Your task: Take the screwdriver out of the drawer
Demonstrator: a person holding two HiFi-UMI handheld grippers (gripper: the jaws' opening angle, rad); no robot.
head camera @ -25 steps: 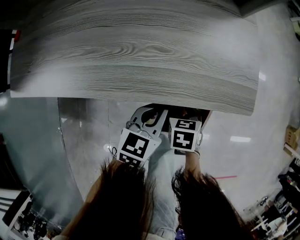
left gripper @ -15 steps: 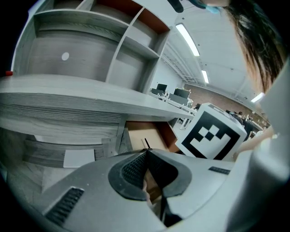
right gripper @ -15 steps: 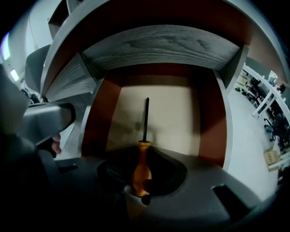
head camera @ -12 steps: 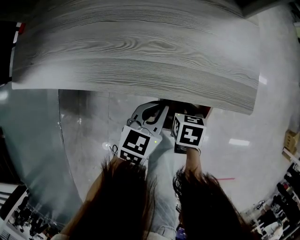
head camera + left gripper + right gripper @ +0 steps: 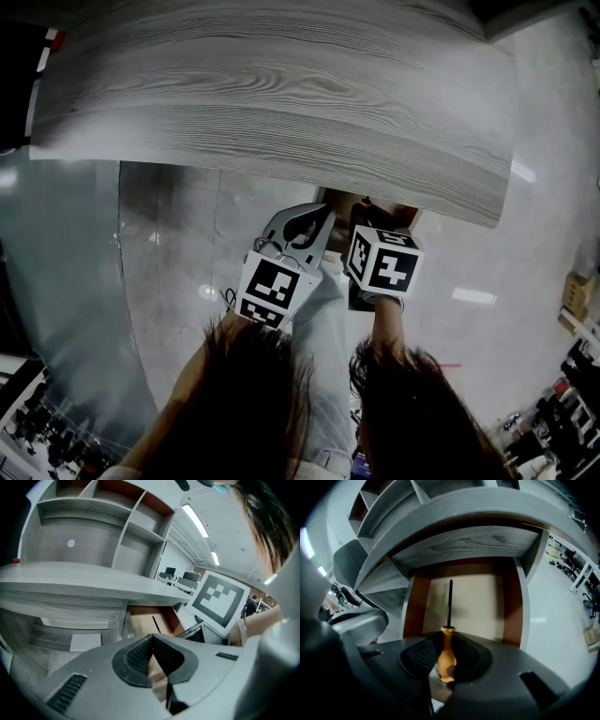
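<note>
Nearest, we see the right gripper [image 5: 449,639] closing its jaws on the yellow handle of the screwdriver [image 5: 450,604] — the pads touch it on both sides. Just beside it, the left gripper [image 5: 151,638] has its jaws together, with nothing between them. Farther on, the black shaft points away over the pale floor of the open drawer [image 5: 487,602] — beneath the grey wood-grain desk top [image 5: 281,94].
</note>
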